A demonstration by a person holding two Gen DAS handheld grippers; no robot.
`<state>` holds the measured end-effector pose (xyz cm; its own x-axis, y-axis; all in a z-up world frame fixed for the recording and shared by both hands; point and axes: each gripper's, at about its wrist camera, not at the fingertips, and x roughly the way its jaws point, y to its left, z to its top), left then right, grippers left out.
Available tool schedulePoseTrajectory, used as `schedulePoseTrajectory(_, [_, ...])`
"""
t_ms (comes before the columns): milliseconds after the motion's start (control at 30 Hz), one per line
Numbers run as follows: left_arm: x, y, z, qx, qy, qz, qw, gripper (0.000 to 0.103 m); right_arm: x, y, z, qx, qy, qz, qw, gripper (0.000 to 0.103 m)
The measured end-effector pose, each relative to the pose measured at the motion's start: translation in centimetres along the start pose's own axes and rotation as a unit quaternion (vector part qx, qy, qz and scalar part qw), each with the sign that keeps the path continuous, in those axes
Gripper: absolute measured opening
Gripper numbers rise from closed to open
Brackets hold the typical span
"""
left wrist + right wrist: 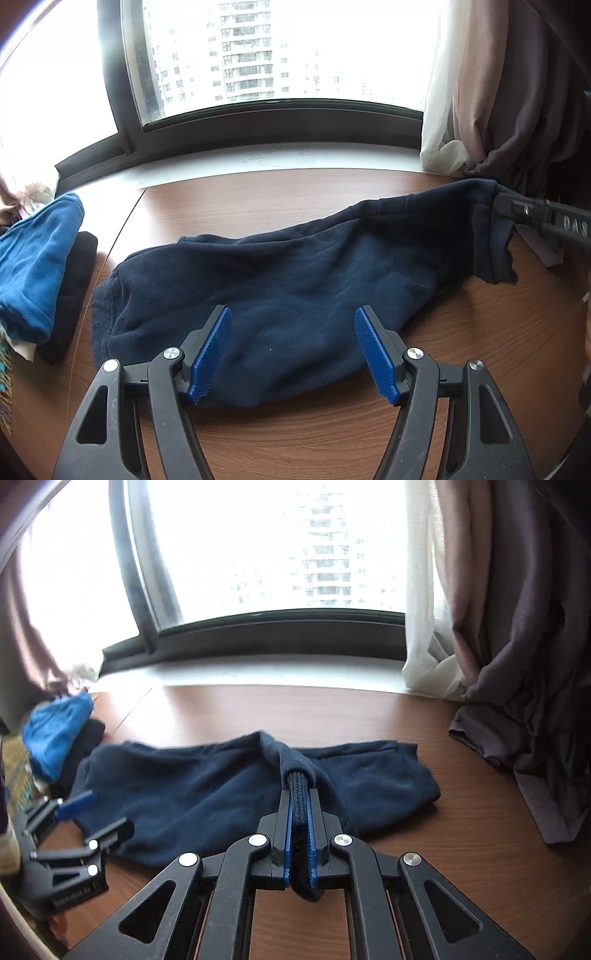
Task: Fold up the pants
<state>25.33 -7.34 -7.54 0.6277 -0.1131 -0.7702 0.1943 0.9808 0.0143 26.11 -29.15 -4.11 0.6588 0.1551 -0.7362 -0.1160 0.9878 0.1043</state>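
jaws of the left gripper (293, 350) are hanging spread wide, holding nothing, just over the near edge of the dark navy fleece pants (280, 295), which are lying on the brown wood-grain table (332, 435) with their long axis running crosswise. beyond them, at the pants' right end, the right gripper (299, 834) is pinching the ribbed hem, lifting it. i judge that end is the one to carry leftward along the pants.
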Motion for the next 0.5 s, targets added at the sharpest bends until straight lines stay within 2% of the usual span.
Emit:
schedulePoseTrajectory(133, [-0.1, -1.1, 0.8, 0.015, -0.007, -0.011, 0.9998, 0.069, 1.4, -3.8, 4.1, 0.038, 0.02, -0.021, 0.999, 0.007])
schedulePoseTrajectory(267, [0.0, -2.3, 1.3, 0.033, -0.011, -0.014, 0.9993, 0.069, 4.9, -5.4, 6.7, 0.004, 0.052, -0.066, 0.996, 0.007])
schedulePoseTrajectory(500, [1.5, -3.4, 2.1, 0.047, 0.004, -0.006, 0.9989, 0.069, 11.7, -6.8, 7.5, -0.031, 0.116, -0.106, 0.987, 0.007])
